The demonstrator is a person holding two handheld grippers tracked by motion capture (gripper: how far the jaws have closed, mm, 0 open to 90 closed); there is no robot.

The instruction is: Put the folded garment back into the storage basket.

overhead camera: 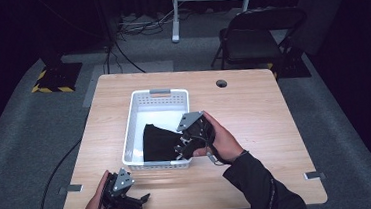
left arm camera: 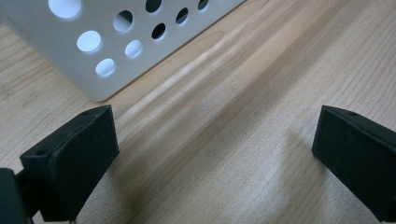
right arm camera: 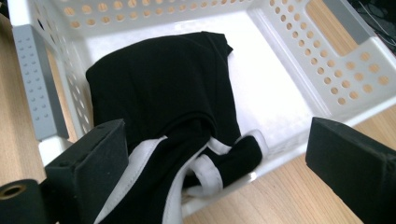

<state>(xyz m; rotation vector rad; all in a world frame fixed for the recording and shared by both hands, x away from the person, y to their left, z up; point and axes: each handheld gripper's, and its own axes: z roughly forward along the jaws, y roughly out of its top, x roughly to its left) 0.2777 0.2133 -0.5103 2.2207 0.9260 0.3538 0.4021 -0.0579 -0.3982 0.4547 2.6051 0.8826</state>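
Black garment (right arm camera: 163,107) with white trim lies bunched inside the white perforated basket (right arm camera: 327,70), filling the left and lower-centre part of the right gripper view; one fold with a white edge spills over the near wall of the basket at the bottom of that frame. In the high view the garment (overhead camera: 159,141) sits in the lower half of the basket (overhead camera: 159,97), at frame centre, the upper half of the basket floor bare and white. Right gripper (overhead camera: 184,145) hovers over the lower right corner of the basket, held in a hand (overhead camera: 224,141) with a dark sleeve running to the bottom edge; in its own view the two black jaws stand wide apart, gripping nothing, the left jaw low over the cloth and the right jaw over bare wood outside the basket. Whether the left jaw touches the cloth, cannot tell. Left gripper (overhead camera: 140,200) rests low near the bottom left of the high view, on the wooden table (overhead camera: 264,108), below the basket. Its own view shows jaws spread wide over bare wood grain, nothing between them, with a basket corner (left arm camera: 93,42) in the upper left. Folding chair (overhead camera: 256,36) stands beyond the table, upper right.
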